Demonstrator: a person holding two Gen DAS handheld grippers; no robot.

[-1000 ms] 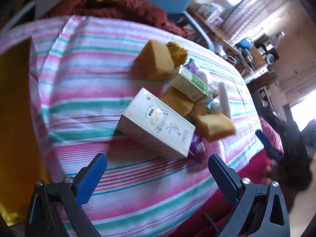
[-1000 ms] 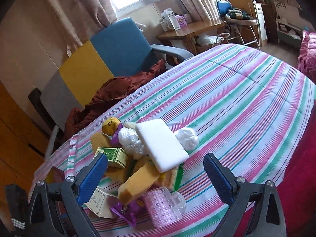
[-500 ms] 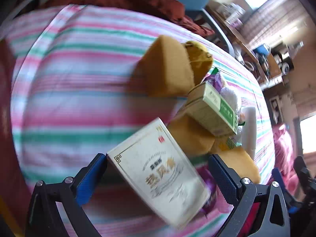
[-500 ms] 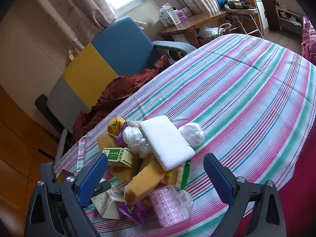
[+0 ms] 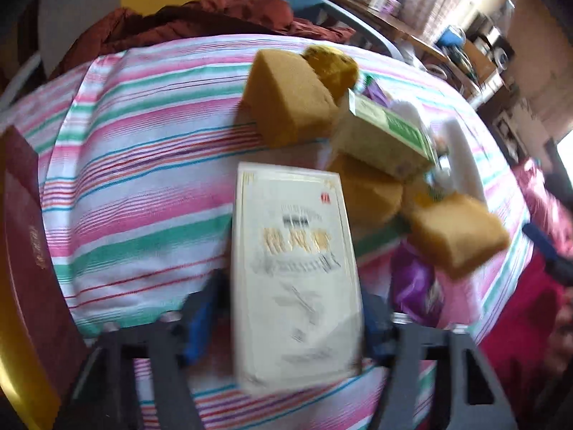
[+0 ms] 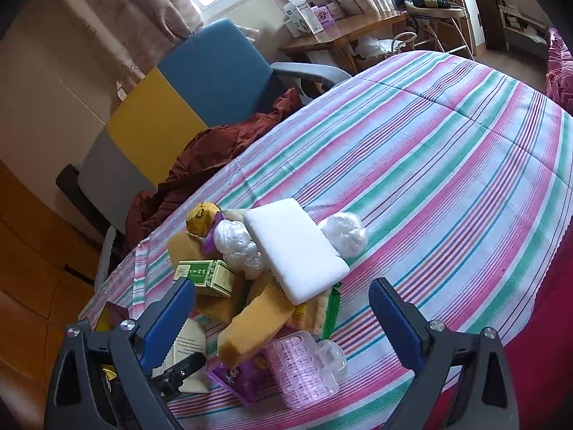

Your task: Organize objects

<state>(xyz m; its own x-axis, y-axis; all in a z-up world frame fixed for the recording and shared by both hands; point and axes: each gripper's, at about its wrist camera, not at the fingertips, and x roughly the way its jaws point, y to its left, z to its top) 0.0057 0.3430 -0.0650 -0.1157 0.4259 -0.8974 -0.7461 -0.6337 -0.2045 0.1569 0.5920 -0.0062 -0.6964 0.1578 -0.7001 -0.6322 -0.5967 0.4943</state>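
A white box with gold print (image 5: 293,251) lies on the striped cloth (image 5: 143,179) at the near edge of a pile. My left gripper (image 5: 286,319) is closing on it, blurred, one blue pad at each long side. The pile holds yellow sponges (image 5: 286,96), a green box (image 5: 386,132), a purple packet (image 5: 415,286) and a white foam block (image 6: 293,251). My right gripper (image 6: 283,286) hangs open above the pile with nothing between its fingers. In the right wrist view the white box (image 6: 189,340) shows behind its left finger.
A maroon book-like thing (image 5: 25,251) lies at the cloth's left edge. A pink clear case (image 6: 304,369) sits at the pile's front. Behind the table stand a blue, yellow and grey armchair (image 6: 200,82) with a red-brown cloth (image 6: 215,150), and a wooden desk (image 6: 343,28).
My left gripper dropped over the white box, rolled into line with it, and its jaws narrowed from wide apart to the box's sides. The right gripper has hardly moved.
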